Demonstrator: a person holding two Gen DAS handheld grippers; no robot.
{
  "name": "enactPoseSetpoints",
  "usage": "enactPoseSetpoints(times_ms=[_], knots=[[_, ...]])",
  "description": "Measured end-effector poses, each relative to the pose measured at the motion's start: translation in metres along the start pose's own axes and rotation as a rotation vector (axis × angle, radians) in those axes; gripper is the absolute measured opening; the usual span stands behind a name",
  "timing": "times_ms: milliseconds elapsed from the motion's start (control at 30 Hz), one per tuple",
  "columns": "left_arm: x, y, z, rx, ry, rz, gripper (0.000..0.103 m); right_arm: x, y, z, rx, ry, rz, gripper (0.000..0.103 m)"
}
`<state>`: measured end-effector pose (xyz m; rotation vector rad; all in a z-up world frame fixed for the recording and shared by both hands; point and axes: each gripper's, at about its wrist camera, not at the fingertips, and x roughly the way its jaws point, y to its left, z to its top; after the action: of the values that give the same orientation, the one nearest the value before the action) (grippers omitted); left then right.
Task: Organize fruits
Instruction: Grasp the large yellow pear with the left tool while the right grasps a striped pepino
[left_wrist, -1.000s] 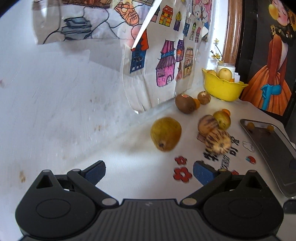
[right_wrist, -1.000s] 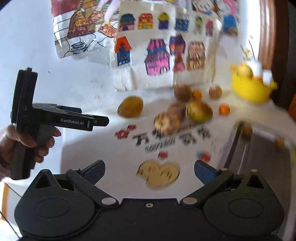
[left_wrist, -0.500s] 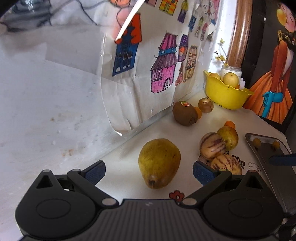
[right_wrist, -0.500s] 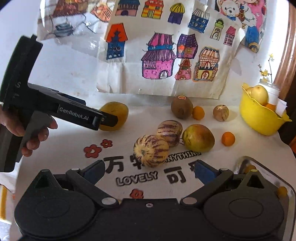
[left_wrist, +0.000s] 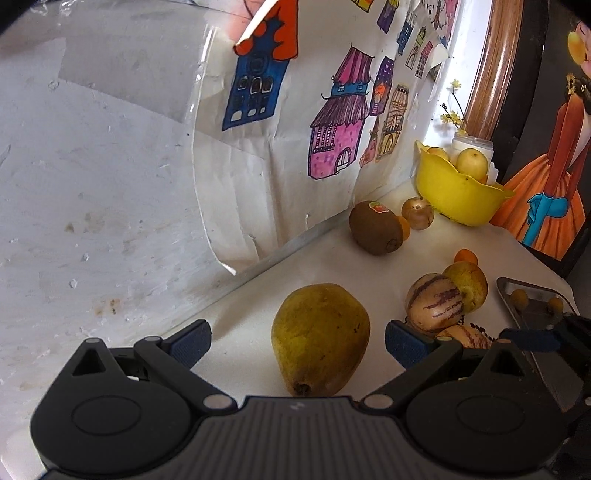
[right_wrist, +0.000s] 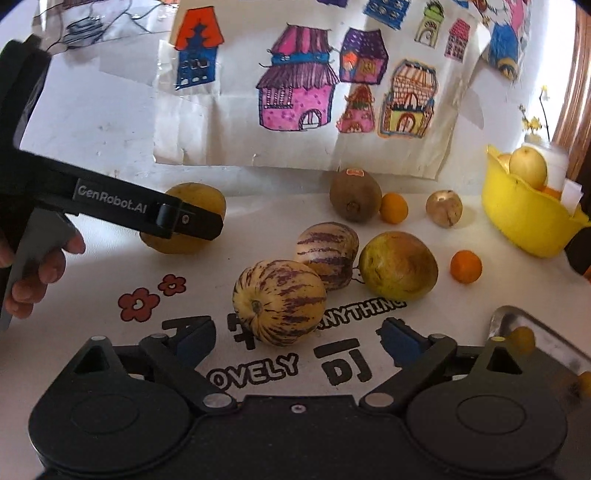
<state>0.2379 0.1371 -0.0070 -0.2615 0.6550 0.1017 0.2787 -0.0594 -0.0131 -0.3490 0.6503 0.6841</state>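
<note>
A yellow-brown pear (left_wrist: 319, 338) lies on the white table between the fingers of my left gripper (left_wrist: 297, 343), which is open; its blue pads stand clear of the fruit on both sides. In the right wrist view the same pear (right_wrist: 192, 199) is half hidden behind the left gripper (right_wrist: 218, 225). A striped melon (right_wrist: 279, 306) lies just ahead of my right gripper (right_wrist: 298, 345), partly between its fingers. Those jaws are closing, and the pads do not touch the melon.
Behind it lie a second striped melon (right_wrist: 328, 254), a green-yellow fruit (right_wrist: 399, 266), a kiwi (right_wrist: 354, 201), two small oranges (right_wrist: 394, 208) and a round brown fruit (right_wrist: 444, 207). A yellow bowl (right_wrist: 524, 221) holds fruit at the back right. A metal tray (right_wrist: 554, 339) sits front right. The wall is close behind.
Both grippers have come forward and down toward the fruit. The pear now lies between the left fingers, the striped melon sits closer to the right fingers, and the right jaws have narrowed slightly.
</note>
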Motion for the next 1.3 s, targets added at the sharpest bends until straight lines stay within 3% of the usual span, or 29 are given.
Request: enactPoseSetpoints(times_ms=[233, 500, 667, 1000, 1300], knots=[[0.001, -0.003, -0.001, -0.001, -0.005, -0.016, 0.094, 0.007, -0.006, 0.000, 0.074, 0.004, 0.033, 0.089], [0.004, -0.002, -0.002, -0.003, 0.002, -0.052, 0.067, 0.012, -0.002, 0.002, 0.068, -0.017, 0.033, 0.078], [0.004, 0.000, -0.003, -0.016, 0.003, -0.073, 0.060, 0.014, -0.005, 0.002, 0.089, -0.021, 0.048, 0.072], [0.001, -0.001, -0.005, -0.035, 0.010, -0.068, 0.059, 0.017, -0.012, 0.001, 0.165, -0.039, 0.106, 0.059], [-0.004, -0.003, -0.007, -0.041, 0.020, -0.054, 0.059, 0.013, -0.017, -0.004, 0.197, -0.060, 0.115, 0.057]])
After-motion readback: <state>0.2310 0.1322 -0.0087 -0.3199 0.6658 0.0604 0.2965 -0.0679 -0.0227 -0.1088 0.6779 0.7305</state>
